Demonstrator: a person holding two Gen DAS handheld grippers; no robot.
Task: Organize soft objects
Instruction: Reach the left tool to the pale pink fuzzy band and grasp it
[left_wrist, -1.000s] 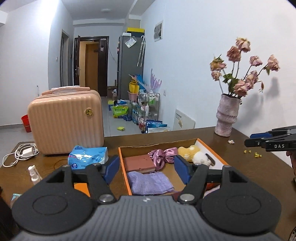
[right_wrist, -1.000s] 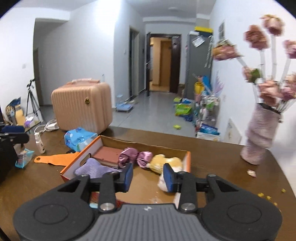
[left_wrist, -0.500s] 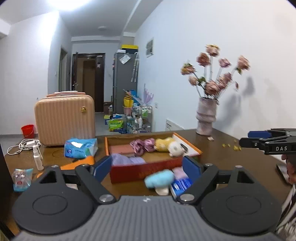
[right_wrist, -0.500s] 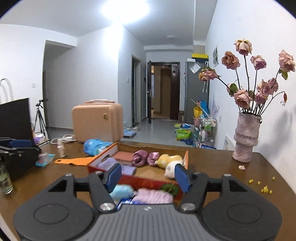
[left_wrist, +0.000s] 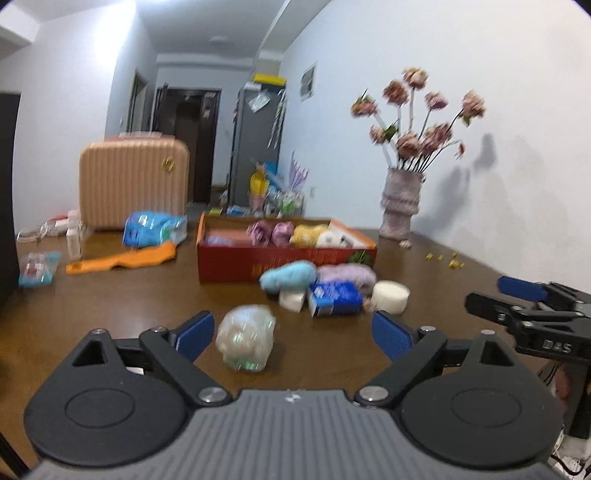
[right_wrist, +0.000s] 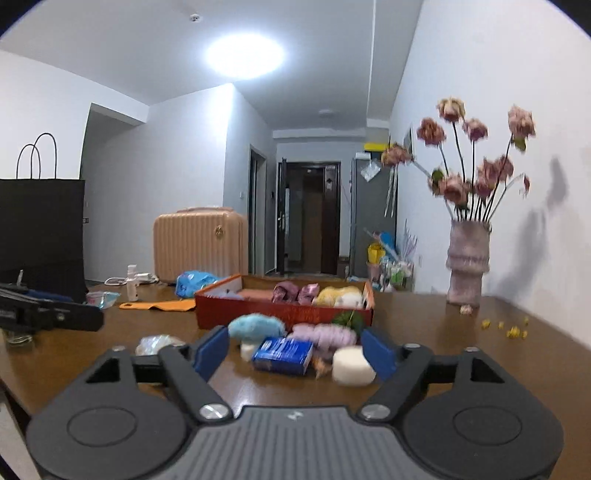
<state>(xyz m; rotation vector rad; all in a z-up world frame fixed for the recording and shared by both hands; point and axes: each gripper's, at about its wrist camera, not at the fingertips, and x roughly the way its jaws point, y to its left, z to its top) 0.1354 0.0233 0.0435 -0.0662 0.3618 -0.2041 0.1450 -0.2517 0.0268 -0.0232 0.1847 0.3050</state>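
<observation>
Both grippers empty, jaws opening wide. Left gripper (left_wrist: 291, 334) is low over the near table edge, a crinkly bag (left_wrist: 245, 341) just ahead between its fingers, untouched. Right gripper (right_wrist: 294, 350) faces the loose pile mid-table: blue pack (right_wrist: 282, 355), white puff (right_wrist: 352, 366), blue plush (right_wrist: 255, 326), pink knit (right_wrist: 325, 334). Behind them, the box (right_wrist: 236, 312) already holds pink bows, a yellow toy and folded cloths. Judging by that: partly done, about five items left to box.

Box (left_wrist: 286, 258) mid-table, suitcase (left_wrist: 135, 181) behind-left, vase (left_wrist: 400, 206) right, pouch (left_wrist: 245, 341) in front.
</observation>
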